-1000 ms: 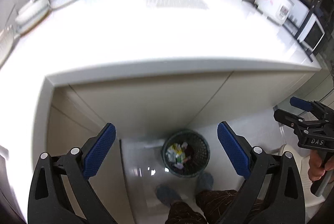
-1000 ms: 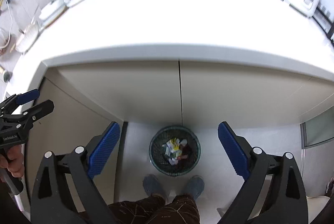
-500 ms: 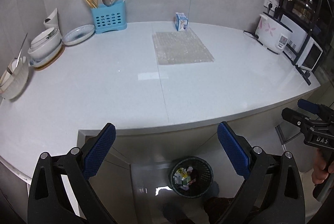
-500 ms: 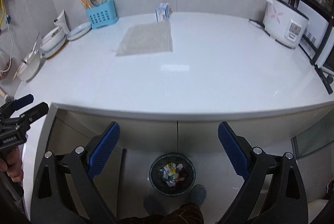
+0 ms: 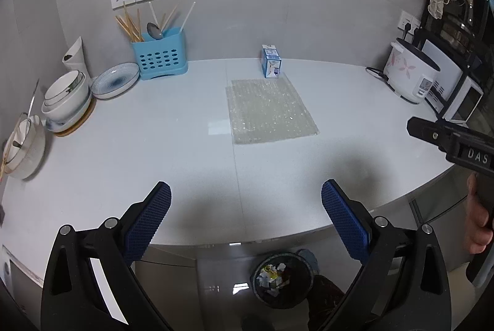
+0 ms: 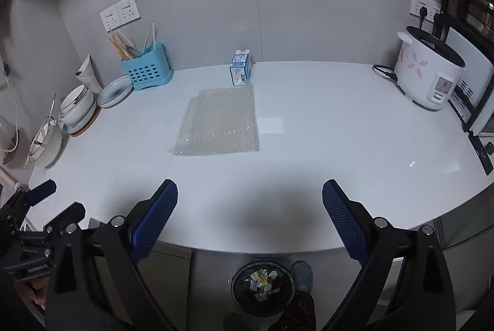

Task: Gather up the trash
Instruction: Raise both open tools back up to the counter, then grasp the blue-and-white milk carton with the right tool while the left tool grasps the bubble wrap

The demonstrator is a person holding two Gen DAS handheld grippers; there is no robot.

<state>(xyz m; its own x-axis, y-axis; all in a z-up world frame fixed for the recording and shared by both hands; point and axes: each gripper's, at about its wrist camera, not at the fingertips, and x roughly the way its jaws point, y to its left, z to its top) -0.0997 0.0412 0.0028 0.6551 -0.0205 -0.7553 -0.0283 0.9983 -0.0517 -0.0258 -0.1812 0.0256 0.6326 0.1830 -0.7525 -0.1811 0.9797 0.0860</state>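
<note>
I have both claws up over the near edge of the white tabletop. My left claw is spread wide, its blue pads well apart with nothing between them. My right claw is spread just as wide and also carries nothing. In the left view the right claw shows at the far right edge, gripped by a hand; in the right view the left claw shows at the lower left.

On the tabletop ahead of me lies a flat sheet of bubble wrap, clear and roughly square. A small blue and white carton stands upright just behind its far edge, near the wall; I cannot tell whether the two touch.

On the floor below the tabletop edge sits a dark mesh bin with crumpled paper and wrappers inside, and a slippered foot just beside it.

To the left stand a blue utensil holder, a plate and stacked bowls. A rice cooker is at the far right.
</note>
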